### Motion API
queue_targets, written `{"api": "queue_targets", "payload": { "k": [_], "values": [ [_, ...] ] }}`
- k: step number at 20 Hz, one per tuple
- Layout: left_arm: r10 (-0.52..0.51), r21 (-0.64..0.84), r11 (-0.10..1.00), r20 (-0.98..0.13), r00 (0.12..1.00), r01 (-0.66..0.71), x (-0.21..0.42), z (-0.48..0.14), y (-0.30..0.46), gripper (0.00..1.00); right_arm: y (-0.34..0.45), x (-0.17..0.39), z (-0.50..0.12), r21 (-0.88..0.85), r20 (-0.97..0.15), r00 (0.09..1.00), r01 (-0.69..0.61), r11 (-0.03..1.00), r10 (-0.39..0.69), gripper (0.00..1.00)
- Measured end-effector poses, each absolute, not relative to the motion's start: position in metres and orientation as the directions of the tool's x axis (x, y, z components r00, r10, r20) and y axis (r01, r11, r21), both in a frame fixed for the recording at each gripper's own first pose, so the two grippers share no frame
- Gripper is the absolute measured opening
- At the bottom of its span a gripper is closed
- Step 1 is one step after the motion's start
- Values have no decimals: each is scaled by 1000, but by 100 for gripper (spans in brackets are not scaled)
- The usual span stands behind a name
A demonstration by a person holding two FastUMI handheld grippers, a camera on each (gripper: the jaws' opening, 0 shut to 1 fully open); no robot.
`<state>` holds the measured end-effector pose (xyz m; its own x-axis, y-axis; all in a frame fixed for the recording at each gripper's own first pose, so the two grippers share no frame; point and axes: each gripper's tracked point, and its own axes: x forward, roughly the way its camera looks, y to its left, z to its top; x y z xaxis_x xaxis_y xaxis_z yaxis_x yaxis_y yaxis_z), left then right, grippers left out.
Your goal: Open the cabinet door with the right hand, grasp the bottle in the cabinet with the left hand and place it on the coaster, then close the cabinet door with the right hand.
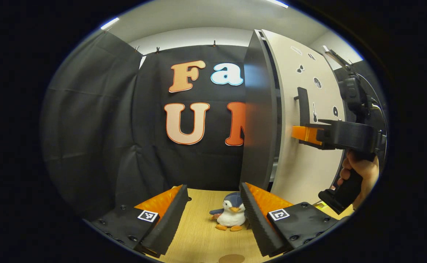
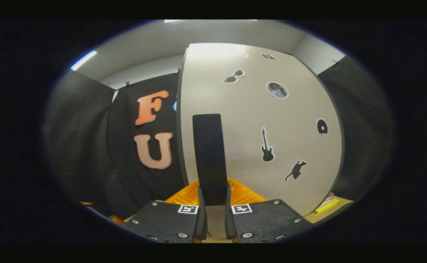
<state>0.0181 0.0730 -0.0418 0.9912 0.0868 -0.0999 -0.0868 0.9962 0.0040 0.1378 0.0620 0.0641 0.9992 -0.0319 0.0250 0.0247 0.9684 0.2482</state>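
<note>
Right now the right hand-held gripper (image 2: 213, 215) is closed on the door handle (image 2: 209, 157), a dark upright bar fixed to the pale cabinet door (image 2: 290, 153); in the right gripper view both fingers press the bar's lower end from either side. The door face carries small dark stickers: sunglasses, a moon, a guitar, a cat and a round shape near its far edge.

From the left gripper view the same right hand-held gripper (image 1: 301, 133) reaches in from the side, held by a hand (image 1: 361, 171) around its grip, its tip at the handle (image 1: 302, 104) on the door (image 1: 308, 160). The door looks slightly ajar, with a narrow gap along the dark cabinet (image 1: 259, 109) side panel. Whatever is inside the cabinet, the bottle included, is hidden behind the door.

The left hand-held gripper (image 1: 213, 215) is open, its fingers spread wide and holding nothing, low over the wooden tabletop (image 1: 199, 233). Between the fingers, farther back toward the tabletop's rear edge and the cabinet's front corner, sits a small plush penguin (image 1: 231, 215). At the tabletop's near edge a brown round coaster (image 1: 231, 258) is partly cut off.
</note>
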Motion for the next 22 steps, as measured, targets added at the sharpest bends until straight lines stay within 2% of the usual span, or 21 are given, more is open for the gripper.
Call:
{"api": "queue_targets", "payload": {
  "k": [1,6,9,10,16,17,22],
  "values": [
    [87,10,996,-98,991,-86,19,-42,74,94,62,132,66,254,26,999,23,967,-31,16],
    [69,18,998,-89,994,-68,13,-36,68,94,53,96,72,241,51,999,-3,971,-10,18],
    [24,24,999,-88,996,-22,8,-39,52,94,27,52,61,268,41,999,-20,963,10,16],
    [5,25,1000,-85,996,-3,8,-38,45,94,20,37,58,265,40,999,-20,964,10,18],
    [-114,6,993,-64,991,115,29,-31,2,94,-7,-13,55,285,26,1000,-11,959,4,18],
    [-129,3,992,-57,990,130,31,-28,-5,94,-7,-14,56,284,25,1000,-13,959,6,21],
    [-154,0,988,-30,988,154,36,-22,-29,94,-16,-24,57,314,22,999,-52,948,48,18]
  ]
}}
